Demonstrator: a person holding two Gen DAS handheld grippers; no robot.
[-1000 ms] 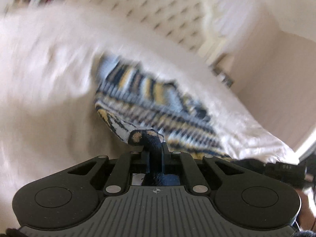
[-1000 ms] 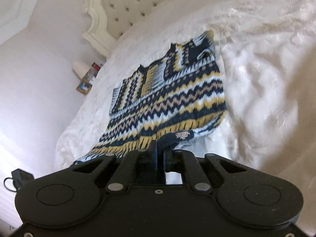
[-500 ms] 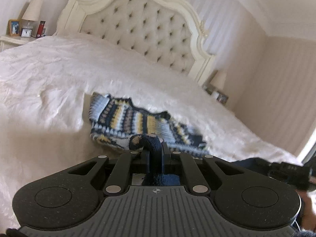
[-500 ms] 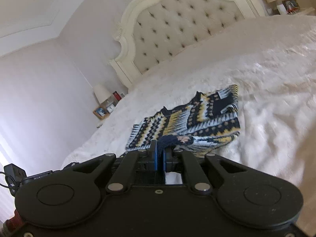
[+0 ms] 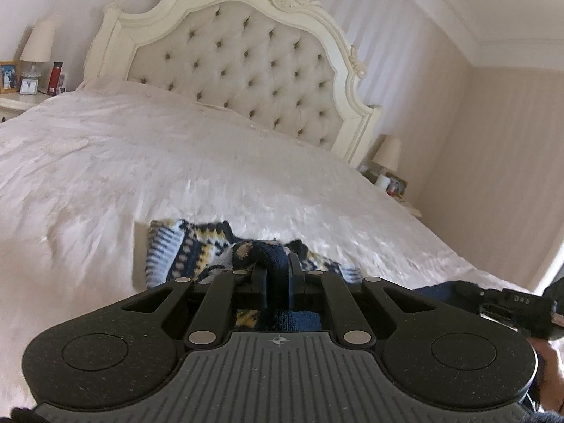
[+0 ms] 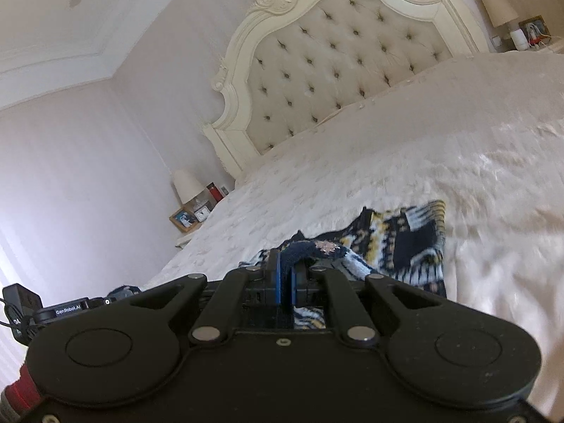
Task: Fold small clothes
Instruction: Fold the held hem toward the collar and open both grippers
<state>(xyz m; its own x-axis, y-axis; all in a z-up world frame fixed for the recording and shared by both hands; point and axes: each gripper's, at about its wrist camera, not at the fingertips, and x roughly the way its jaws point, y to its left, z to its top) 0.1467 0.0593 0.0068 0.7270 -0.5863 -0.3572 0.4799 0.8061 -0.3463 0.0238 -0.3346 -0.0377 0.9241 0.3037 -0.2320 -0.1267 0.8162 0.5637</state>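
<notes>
A small knitted sweater (image 5: 183, 253) with navy, yellow and pale blue patterns lies on the white bedspread (image 5: 176, 162), its near hem lifted. My left gripper (image 5: 276, 268) is shut on a navy fold of that hem, which bulges up between the fingers. In the right wrist view the same sweater (image 6: 409, 243) spreads to the right, and my right gripper (image 6: 285, 268) is shut on another part of its navy edge. The far part of the garment rests on the bed; the held edge hides what lies under it.
A cream tufted headboard (image 5: 246, 56) stands at the far end of the bed. Nightstands with lamps (image 5: 37, 42) (image 5: 387, 155) flank it, holding small items. The other gripper's body (image 5: 514, 303) shows at the right edge of the left wrist view.
Both grippers have risen and tilted up with the hem held, so the headboard and walls now fill the views. The sweater looks shorter and more bunched toward the grippers.
</notes>
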